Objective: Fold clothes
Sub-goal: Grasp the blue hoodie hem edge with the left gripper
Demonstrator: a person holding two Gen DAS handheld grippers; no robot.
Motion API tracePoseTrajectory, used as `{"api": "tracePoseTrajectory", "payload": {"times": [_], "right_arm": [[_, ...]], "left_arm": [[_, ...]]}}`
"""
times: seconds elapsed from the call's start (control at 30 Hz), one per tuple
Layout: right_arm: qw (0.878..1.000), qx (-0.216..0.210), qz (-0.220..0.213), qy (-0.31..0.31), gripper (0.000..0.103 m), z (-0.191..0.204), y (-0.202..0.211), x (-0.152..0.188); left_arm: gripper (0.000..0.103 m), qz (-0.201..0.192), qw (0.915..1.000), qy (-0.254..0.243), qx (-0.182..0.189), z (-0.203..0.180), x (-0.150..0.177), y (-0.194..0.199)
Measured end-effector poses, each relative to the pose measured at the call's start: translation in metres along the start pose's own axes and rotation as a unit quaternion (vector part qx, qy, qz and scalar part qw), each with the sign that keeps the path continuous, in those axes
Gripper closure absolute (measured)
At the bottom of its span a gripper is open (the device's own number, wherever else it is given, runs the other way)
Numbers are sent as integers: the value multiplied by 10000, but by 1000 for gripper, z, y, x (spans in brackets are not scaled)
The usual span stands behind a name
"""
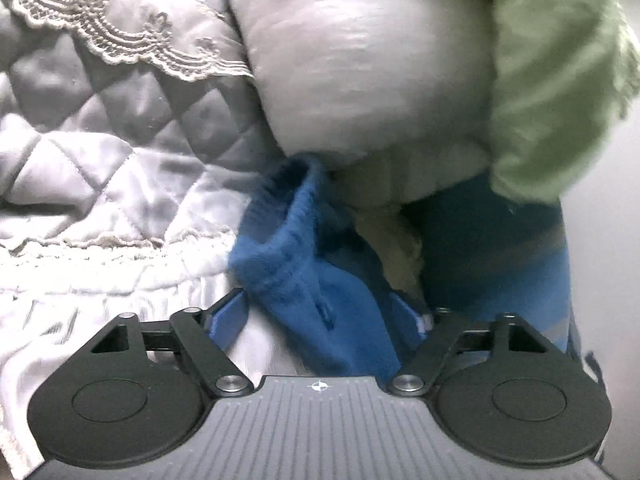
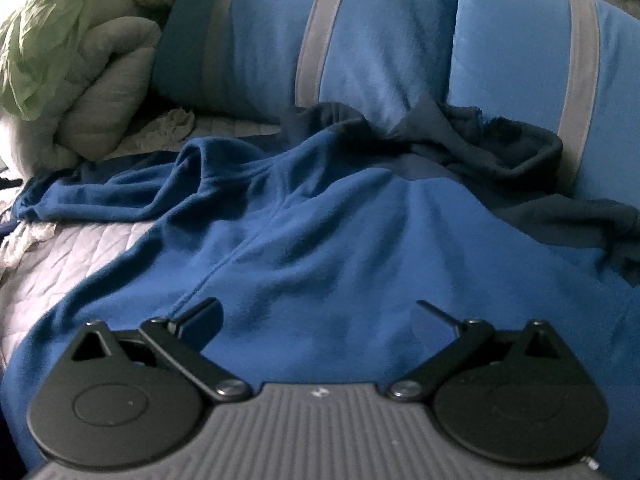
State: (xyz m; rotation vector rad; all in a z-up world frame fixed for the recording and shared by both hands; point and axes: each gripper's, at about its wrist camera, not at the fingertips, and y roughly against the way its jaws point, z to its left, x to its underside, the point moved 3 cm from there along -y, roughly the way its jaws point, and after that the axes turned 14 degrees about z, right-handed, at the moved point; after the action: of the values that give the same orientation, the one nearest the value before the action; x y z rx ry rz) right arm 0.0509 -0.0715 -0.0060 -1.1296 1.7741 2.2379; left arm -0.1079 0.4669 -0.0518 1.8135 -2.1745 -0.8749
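Blue fleece fills both views: the blue garment (image 2: 304, 232) lies spread across the quilted bed (image 1: 92, 152), its top bunched against two blue pillows (image 2: 360, 40). Your left claw (image 1: 320, 312) tilts down with its jaws parted around the sleeve cuff (image 1: 288, 240), not visibly pinching. Your right claw (image 2: 316, 312) stands released over the garment's middle. Bare quilt lies left.

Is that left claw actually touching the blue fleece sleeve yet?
Cannot tell. In the left wrist view the blue fleece sleeve cuff lies between the left gripper's open fingers, but blur hides whether either finger presses on it.
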Motion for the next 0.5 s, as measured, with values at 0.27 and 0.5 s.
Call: {"api": "tracePoseTrajectory", "payload": {"times": [0.27,0.5], "right_arm": [[9991,173,-15,381,0,14,10,-5],[9943,342,-117,1006,0,34,19,-1]], "left_arm": [[35,-210,9933,1026,-492,-3,-16,16],[48,-147,9950,-436,-889,-22,-37,10]]}}
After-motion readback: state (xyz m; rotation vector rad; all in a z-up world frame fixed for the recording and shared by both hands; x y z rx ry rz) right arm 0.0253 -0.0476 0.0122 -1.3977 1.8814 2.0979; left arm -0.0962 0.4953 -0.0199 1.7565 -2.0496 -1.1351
